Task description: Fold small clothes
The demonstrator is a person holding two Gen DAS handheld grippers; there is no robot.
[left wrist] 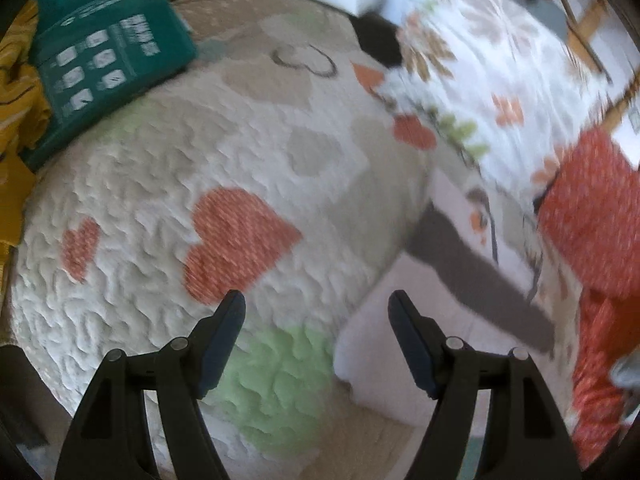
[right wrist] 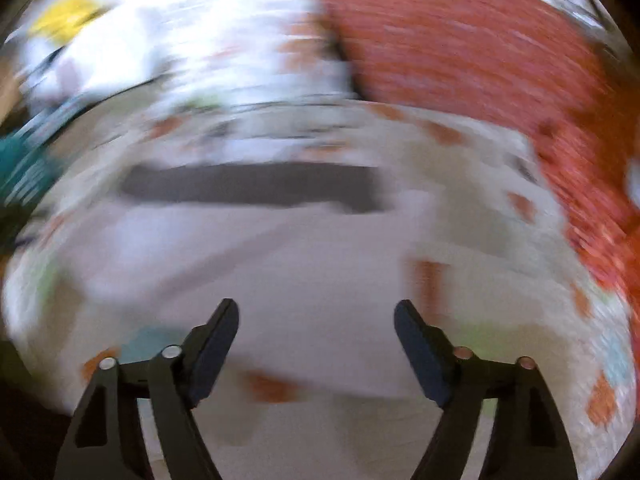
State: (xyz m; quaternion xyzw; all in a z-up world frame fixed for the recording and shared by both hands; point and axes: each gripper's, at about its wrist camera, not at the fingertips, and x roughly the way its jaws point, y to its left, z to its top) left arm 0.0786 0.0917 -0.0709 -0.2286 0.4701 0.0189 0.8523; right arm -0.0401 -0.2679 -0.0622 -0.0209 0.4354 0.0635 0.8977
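A small pale pink garment (left wrist: 420, 336) with a dark grey band (left wrist: 480, 280) lies flat on a quilted mat (left wrist: 200, 168) printed with hearts. My left gripper (left wrist: 317, 300) is open and empty, hovering over the mat just left of the garment. In the blurred right wrist view the same pale garment (right wrist: 300, 272) and its grey band (right wrist: 248, 184) lie ahead of my right gripper (right wrist: 316, 308), which is open and empty above it.
A red patterned cloth (left wrist: 596, 220) lies at the right, also in the right wrist view (right wrist: 480, 52). A white floral cloth (left wrist: 480, 60) lies behind. A teal package (left wrist: 104, 60) and yellow fabric (left wrist: 16, 112) sit at the far left. A wooden chair (left wrist: 576, 12) stands behind.
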